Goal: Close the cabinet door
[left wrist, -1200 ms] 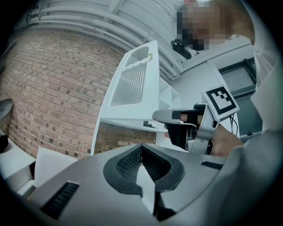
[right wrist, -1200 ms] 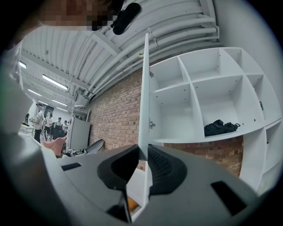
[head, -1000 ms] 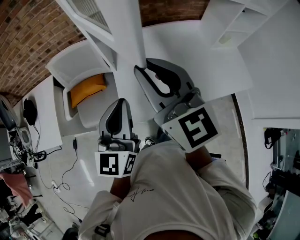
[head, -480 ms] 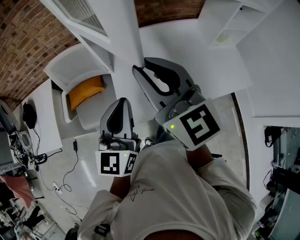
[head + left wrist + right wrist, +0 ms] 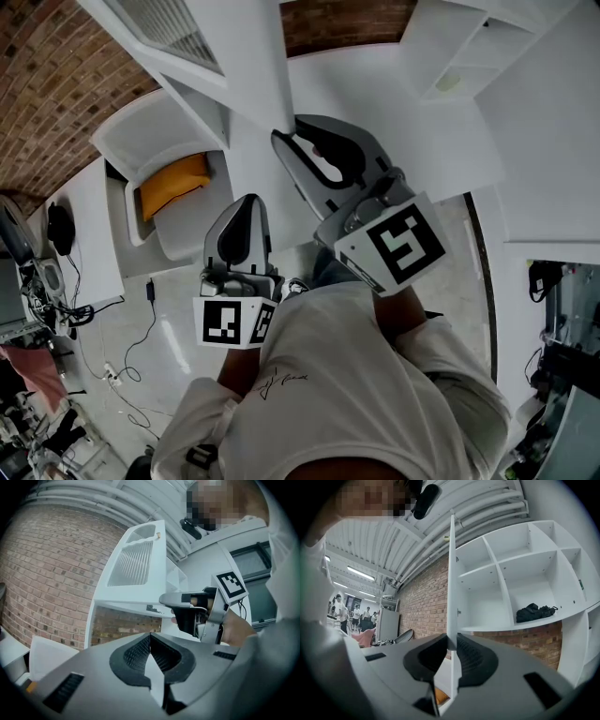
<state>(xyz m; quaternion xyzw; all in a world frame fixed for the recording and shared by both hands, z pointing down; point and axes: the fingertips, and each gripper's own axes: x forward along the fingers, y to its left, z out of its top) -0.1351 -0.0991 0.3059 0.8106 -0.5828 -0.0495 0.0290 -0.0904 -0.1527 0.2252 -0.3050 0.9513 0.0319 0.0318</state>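
The white cabinet door (image 5: 251,75) stands open, edge-on to me, and reaches down to my right gripper (image 5: 284,142). In the right gripper view the door's thin edge (image 5: 452,573) runs between the jaws, and the right gripper (image 5: 451,649) is shut on it. The open white cabinet (image 5: 520,581) with its shelves lies to the right of the door. My left gripper (image 5: 245,204) hangs lower and to the left, apart from the door, shut and holding nothing (image 5: 150,638). The left gripper view also shows the door (image 5: 136,562) and the right gripper (image 5: 183,603).
A black bundle (image 5: 534,612) lies on a cabinet shelf. A white chair with an orange cushion (image 5: 173,183) stands to the left below the door. Cables (image 5: 141,323) trail on the floor by a brick wall (image 5: 47,84). People (image 5: 340,609) stand far off.
Nothing has clearly moved. The right gripper stays clamped on the door edge and the left stays shut; the view only sways slightly.
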